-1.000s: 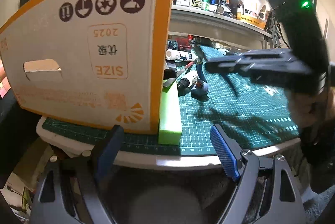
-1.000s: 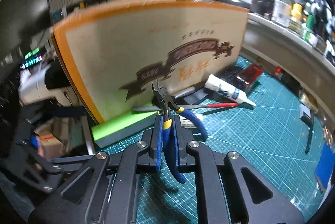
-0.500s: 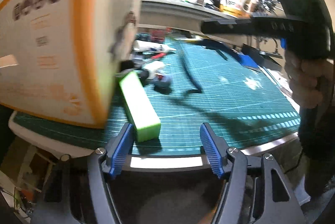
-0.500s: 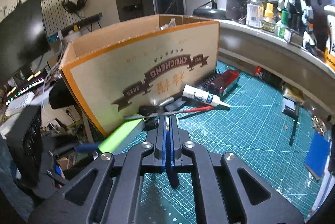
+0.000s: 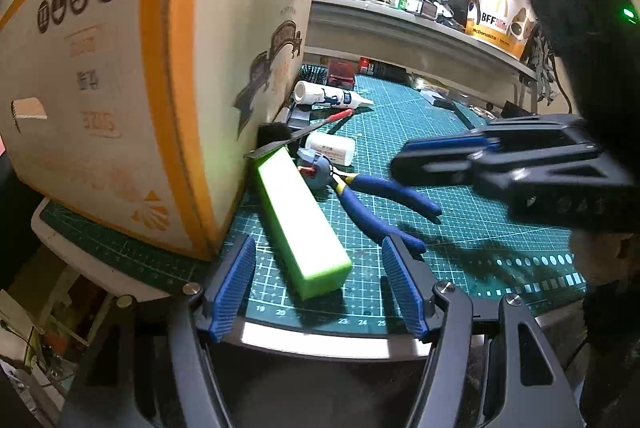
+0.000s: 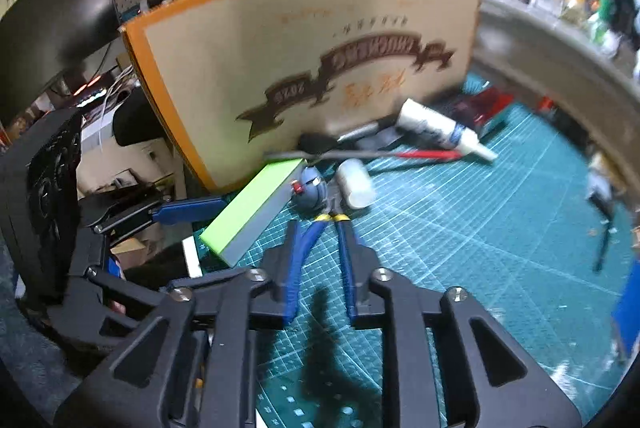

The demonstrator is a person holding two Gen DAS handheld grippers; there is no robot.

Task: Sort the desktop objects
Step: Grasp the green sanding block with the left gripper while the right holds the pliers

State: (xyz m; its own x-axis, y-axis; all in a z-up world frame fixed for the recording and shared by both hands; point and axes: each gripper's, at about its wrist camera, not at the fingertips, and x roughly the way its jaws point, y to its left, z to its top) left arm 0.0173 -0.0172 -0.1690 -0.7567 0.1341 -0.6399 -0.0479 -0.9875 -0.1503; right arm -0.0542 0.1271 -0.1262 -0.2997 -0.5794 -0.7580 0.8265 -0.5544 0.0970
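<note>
Your right tool [image 6: 318,292] is letting its jaws spread, the blue-handled pliers [image 6: 320,236] lying loose between them on the green cutting mat [image 6: 460,248]. Your left tool [image 5: 320,284] stands well open and empty over the tabletop's near edge, the lime-green block [image 5: 300,224] just ahead. That block lies against the orange-edged cardboard box [image 5: 120,88], with a small round grey figure [image 5: 318,164] at its far end.

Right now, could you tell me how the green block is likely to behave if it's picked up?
The green block looks foam-like with a grey layer, so probably light and slightly squashy. Its flat, long sides should suit a grip across its width. Lying flat on the cutting mat, it seems unlikely to roll.
</note>
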